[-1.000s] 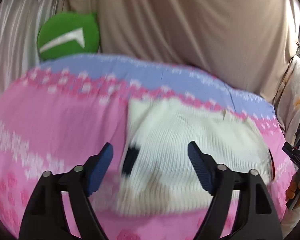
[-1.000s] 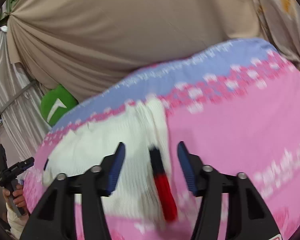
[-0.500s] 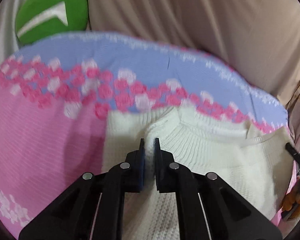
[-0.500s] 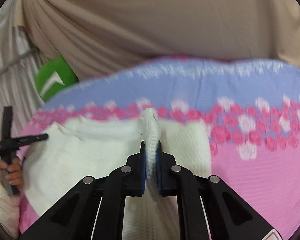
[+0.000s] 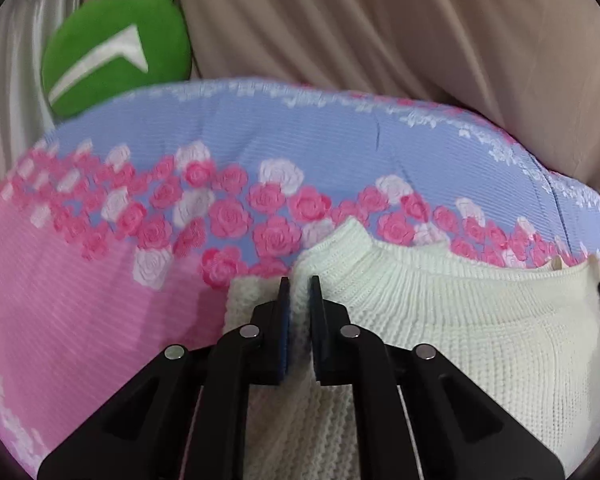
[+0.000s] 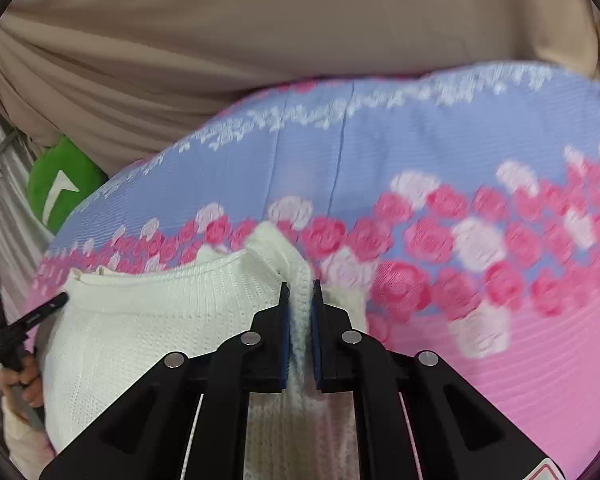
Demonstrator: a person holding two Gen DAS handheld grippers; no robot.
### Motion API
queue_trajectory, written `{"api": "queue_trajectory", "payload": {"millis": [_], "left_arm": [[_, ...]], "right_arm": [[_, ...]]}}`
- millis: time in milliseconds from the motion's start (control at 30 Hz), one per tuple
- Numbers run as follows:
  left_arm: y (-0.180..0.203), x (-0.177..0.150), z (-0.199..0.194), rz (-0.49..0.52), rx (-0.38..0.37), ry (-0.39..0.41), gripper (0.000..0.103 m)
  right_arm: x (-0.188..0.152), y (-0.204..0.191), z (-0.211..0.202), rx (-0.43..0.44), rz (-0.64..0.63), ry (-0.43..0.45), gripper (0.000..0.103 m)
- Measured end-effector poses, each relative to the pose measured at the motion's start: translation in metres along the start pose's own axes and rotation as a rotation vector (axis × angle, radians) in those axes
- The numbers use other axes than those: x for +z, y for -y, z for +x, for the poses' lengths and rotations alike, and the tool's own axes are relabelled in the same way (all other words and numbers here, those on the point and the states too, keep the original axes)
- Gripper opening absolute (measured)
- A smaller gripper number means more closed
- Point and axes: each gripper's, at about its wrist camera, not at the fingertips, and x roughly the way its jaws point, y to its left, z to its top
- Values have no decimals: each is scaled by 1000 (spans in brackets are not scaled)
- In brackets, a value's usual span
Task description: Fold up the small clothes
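Note:
A small white knit sweater [image 5: 440,320] lies on the pink and blue rose-print bedspread [image 5: 100,320]. My left gripper [image 5: 299,284] is shut on the sweater's ribbed edge at its left end, and the cloth rises in a peak beyond the pads. In the right wrist view the same sweater [image 6: 160,320] stretches to the left, and my right gripper [image 6: 300,288] is shut on its right end, with white knit pinched between the blue pads. The edge spans between both grippers. The lower part of the sweater is hidden under the gripper bodies.
A green cushion [image 5: 116,64] with a white mark sits at the bed's far left corner. Beige draped cloth [image 5: 380,32] backs the bed. At the left edge of the right wrist view, a hand [image 6: 20,376] holds the other gripper's handle.
Both grippers went from open above the sweater to shut on its edge. They then carried that edge up the bed toward the blue band of roses.

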Motion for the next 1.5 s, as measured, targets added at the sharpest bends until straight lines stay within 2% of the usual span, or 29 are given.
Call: {"api": "queue_trajectory", "payload": {"millis": [67,100,133,200,233,267,333,400,467,500,533,600,667,733,767,800,867,933,967,1000,1033,1067,1133,1200,1333,1400,1433,1467,1500], "left_arm": [[3,-3,0,17,34,0,12],[3,-4,-5,5,33,7,12],[1,-6,-15,-16,28,28,15],[2,-10,-45,-41,7,88,18],[4,-12,-64,-37,-25,128,24],[12,-16,-81,-23,-59,157,32],[34,-28,-107,35,-162,176,40],[59,-45,-113,100,-253,131,40],[78,-65,-107,153,-279,82,40],[83,-74,-101,176,-256,67,41],[84,-84,-92,197,-219,39,41],[71,-99,-81,193,-197,-7,40],[46,-109,-88,194,-194,25,40],[22,-120,-100,206,-97,45,40],[12,-124,-103,201,-81,43,35],[1,-128,-105,191,-67,36,36],[-18,-134,-112,172,-16,34,35],[-29,-133,-117,140,8,32,35],[-30,-128,-119,117,29,40,35],[-32,-120,-124,90,41,65,35],[-32,-110,-129,71,16,93,38],[-30,-98,-132,51,-16,113,52],[-27,-69,-130,8,-77,142,76],[-19,-44,-114,-14,-85,143,78],[3,-7,-52,-21,-105,17,78],[4,-3,-23,-51,-70,-34,78],[3,-4,-8,-67,-61,-63,73],[0,-6,1,-83,-48,-82,63],[-2,-9,6,-93,-23,-79,60]], "right_arm": [[-5,-2,-16,-56,31,82,12],[-8,-6,-27,-74,28,129,20],[-12,-16,-44,-63,6,175,20],[-18,-41,-67,24,-48,201,20],[-29,-62,-74,94,-90,191,22],[-39,-84,-76,157,-139,163,23],[-64,-127,-68,280,-236,65,25],[-93,-160,-53,394,-291,-50,25],[-121,-185,-36,441,-349,-163,25],[-131,-191,-33,417,-386,-176,24],[-138,-187,-34,385,-411,-161,15],[-136,-162,-40,381,-367,-165,13],[-134,-108,-52,312,-265,-141,12],[-137,-55,-67,240,-173,-117,0],[-139,-29,-75,225,-112,-113,0],[-142,1,-87,189,-36,-99,0],[-148,33,-106,105,17,-58,0],[-147,49,-119,72,47,-33,0],[-142,47,-121,51,41,-23,0],[-135,41,-125,25,17,-6,5],[-123,31,-128,-11,-21,32,17],[-111,19,-128,-27,-47,67,24],[-81,7,-126,-1,-75,137,55],[-50,-9,-107,28,-82,160,66],[-8,-18,-48,22,-50,100,67],[1,-19,-22,-7,-27,63,69],[2,-18,-8,-33,-26,28,69],[3,-17,0,-48,-30,0,68],[3,-16,4,-54,-35,-17,53]]}}
